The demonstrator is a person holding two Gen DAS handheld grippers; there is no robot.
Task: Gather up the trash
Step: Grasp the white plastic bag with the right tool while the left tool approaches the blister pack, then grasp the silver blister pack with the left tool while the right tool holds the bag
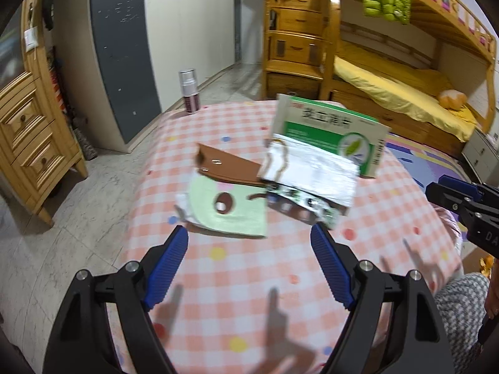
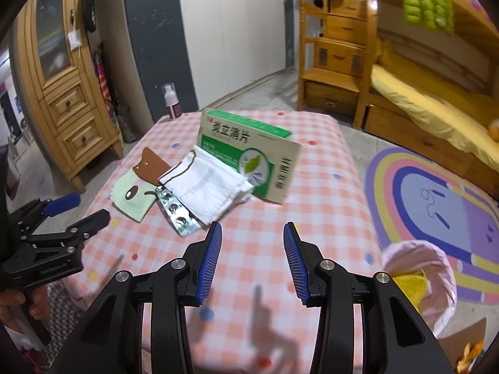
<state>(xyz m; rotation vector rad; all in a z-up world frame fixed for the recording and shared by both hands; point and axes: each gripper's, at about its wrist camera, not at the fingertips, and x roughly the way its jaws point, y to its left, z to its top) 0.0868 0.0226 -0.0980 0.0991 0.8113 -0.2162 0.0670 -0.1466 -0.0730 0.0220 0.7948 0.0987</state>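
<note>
White face mask (image 2: 209,184) just beyond the gaping, empty right hand-held gripper (image 2: 252,261)

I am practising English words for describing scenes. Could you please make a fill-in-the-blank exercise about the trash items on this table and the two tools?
1. The medicine box is white and ____.
2. The white face mask leans against the ____ box.
3. The blister pack lies partly under the face ____.
4. The left tool and the right tool both stand ____, holding nothing.

Missing words: green; medicine; mask; open
</note>
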